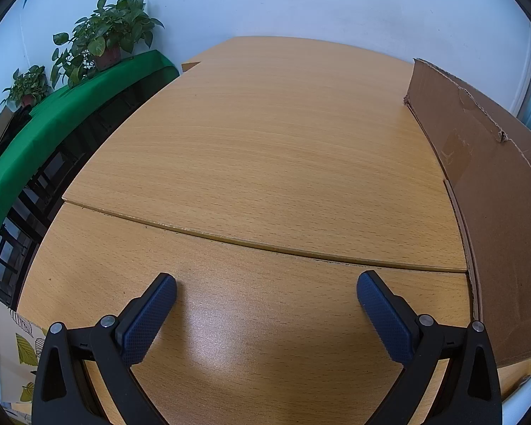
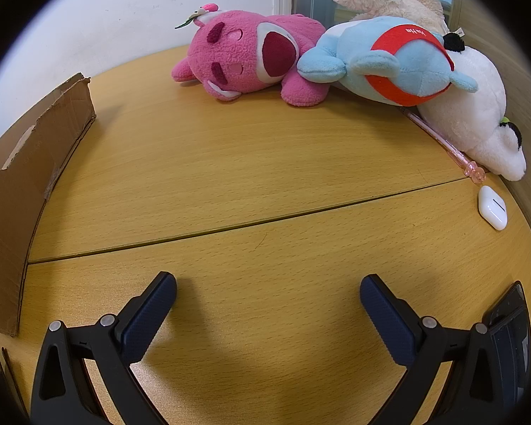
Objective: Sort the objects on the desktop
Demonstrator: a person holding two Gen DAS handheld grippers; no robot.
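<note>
Both grippers, left (image 1: 266, 288) and right (image 2: 268, 290), gape empty; plush toys (image 2: 251, 53) lie well beyond.

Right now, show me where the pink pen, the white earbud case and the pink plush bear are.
pink pen (image 2: 439, 140), right wrist view, middle of its barrel
white earbud case (image 2: 492, 207), right wrist view, its top face
pink plush bear (image 2: 244, 53), right wrist view, its face

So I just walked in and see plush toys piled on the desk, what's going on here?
Nothing is being handled yet. Both tools, left and right, hover open and empty over the wooden desk. A pink plush bear, blue plush, white plush, pink pen and white earbud case lie unsorted; a cardboard box stands beside them.
</note>
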